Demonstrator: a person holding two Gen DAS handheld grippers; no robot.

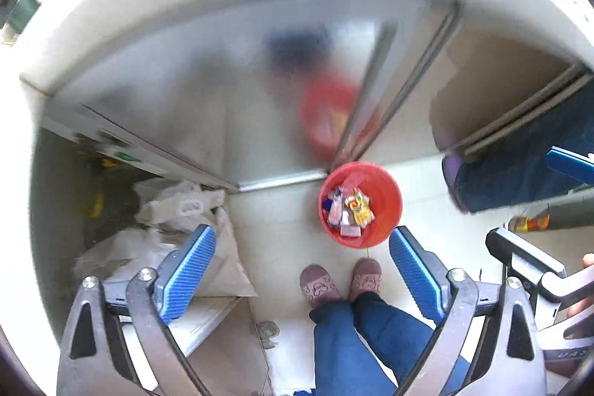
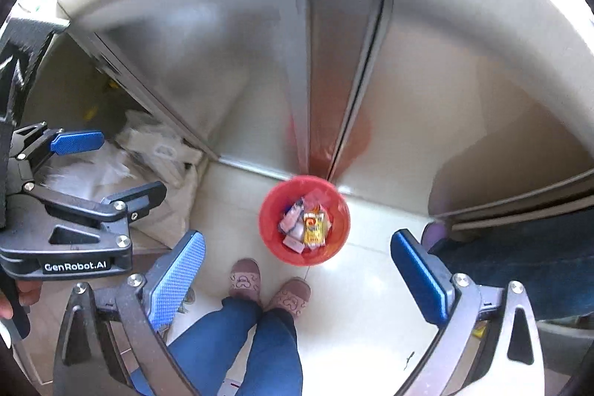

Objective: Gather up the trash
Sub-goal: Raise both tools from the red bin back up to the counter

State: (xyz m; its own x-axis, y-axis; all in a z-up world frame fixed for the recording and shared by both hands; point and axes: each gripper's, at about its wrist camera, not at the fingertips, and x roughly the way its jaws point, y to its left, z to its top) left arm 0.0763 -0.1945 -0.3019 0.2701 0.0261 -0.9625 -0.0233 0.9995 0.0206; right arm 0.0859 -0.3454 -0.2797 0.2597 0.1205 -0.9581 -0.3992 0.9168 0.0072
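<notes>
**K:** Both sets of jaws are standing wide apart and carrying nothing. Left gripper (image 1: 302, 271) and right gripper (image 2: 297, 279) are both pointing straight down at the floor.

**M:** What's sitting nearest the fingers?

**K:** The person's slippered feet (image 1: 339, 282), showing between the left gripper's blue pads (image 1: 189, 271) and just below the midpoint of the right one. Left of the left jaws, crumpled pale bags (image 1: 178, 221) are lying against a low shelf.

**M:** And the trash?

**K:** Wrappers (image 1: 347, 210) are already lying in a red bin (image 1: 386, 206), which is standing on the white tile beyond the toes, up against the steel cabinet (image 1: 222, 106) base. No loose trash is showing on the floor within reach, as far as I can tell.

**M:** Which way from the jaws?

**K:** Ahead of both. In the left wrist view it's sitting forward and slightly toward the right finger; in the right wrist view it's forward and nearly centred. The bin is round and its mouth is facing up, so no long axis to align with.

**M:** Which hand is nearer?

**K:** Judging by centring, the right one is lining up better; the difference is looking small. The bin's far rim is crowding the cabinet base, so I'm expecting any approach to work from the near side.
</notes>
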